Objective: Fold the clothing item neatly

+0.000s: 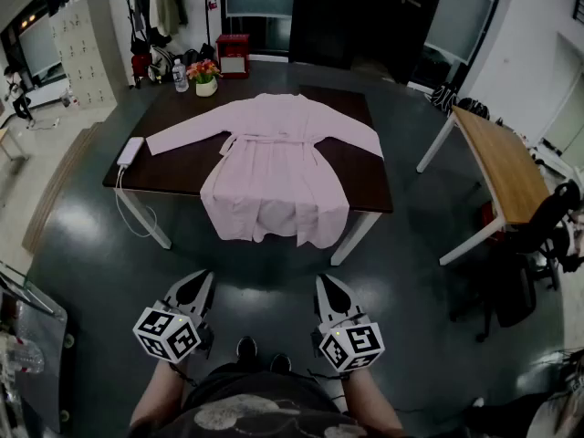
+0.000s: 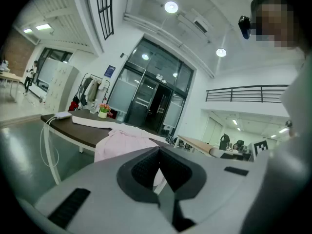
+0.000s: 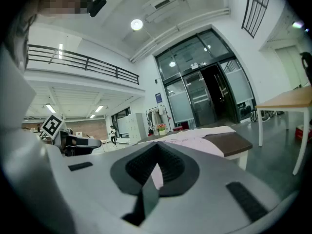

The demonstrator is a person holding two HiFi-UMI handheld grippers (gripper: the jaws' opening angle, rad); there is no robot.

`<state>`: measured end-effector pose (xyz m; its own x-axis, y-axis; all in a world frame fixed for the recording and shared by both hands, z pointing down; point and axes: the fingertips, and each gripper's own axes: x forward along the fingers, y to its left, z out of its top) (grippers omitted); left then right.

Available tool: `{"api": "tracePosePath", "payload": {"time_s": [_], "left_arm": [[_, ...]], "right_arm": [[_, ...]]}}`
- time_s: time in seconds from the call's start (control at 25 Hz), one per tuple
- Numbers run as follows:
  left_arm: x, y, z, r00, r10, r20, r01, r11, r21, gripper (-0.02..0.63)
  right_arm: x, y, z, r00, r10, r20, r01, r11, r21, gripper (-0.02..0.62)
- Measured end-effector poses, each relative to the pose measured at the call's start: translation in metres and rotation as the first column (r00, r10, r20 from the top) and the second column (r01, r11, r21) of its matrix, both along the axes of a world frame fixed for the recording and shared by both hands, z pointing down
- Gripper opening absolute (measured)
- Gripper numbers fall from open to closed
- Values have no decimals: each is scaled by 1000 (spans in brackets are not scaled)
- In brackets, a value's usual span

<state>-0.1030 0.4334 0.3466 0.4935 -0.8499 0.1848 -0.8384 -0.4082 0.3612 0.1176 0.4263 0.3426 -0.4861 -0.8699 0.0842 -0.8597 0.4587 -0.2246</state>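
Note:
A pale pink robe (image 1: 274, 158) lies spread flat on a dark brown table (image 1: 365, 185), sleeves out to both sides, belt tied at the waist, its hem hanging over the near edge. In the gripper views the pink robe (image 2: 122, 140) (image 3: 195, 141) shows ahead at table height. My left gripper (image 1: 199, 286) and right gripper (image 1: 327, 286) hang low over the grey floor, well short of the table, close to the person's body. Both are shut with nothing between the jaws. The left gripper (image 2: 158, 161) and right gripper (image 3: 157, 156) show their pads pressed together.
On the table are a white power strip (image 1: 130, 151) at the left edge, a flower pot (image 1: 206, 76) and a water bottle (image 1: 180, 76) at the far left. A wooden desk (image 1: 502, 162) stands to the right; a coat rack (image 1: 169, 7) behind.

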Motion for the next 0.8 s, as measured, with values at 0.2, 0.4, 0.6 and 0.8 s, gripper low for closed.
{"api": "tracePosePath", "payload": {"time_s": [0.2, 0.4, 0.6, 0.8], "left_arm": [[16, 5, 1, 1000, 6, 11, -6, 1000, 4, 11], [33, 16, 1, 1000, 16, 17, -17, 1000, 11, 11], [32, 27, 16, 999, -19, 27, 20, 1000, -11, 11], [19, 27, 20, 997, -74, 24, 74, 997, -25, 9]], "right_arm": [[21, 4, 5, 1000, 13, -6, -13, 1000, -7, -8], [33, 7, 8, 1000, 5, -10, -5, 1000, -9, -8], [35, 12, 7, 999, 1, 55, -3, 999, 33, -8], [29, 2, 15, 995, -18, 94, 18, 1000, 7, -8]]}}
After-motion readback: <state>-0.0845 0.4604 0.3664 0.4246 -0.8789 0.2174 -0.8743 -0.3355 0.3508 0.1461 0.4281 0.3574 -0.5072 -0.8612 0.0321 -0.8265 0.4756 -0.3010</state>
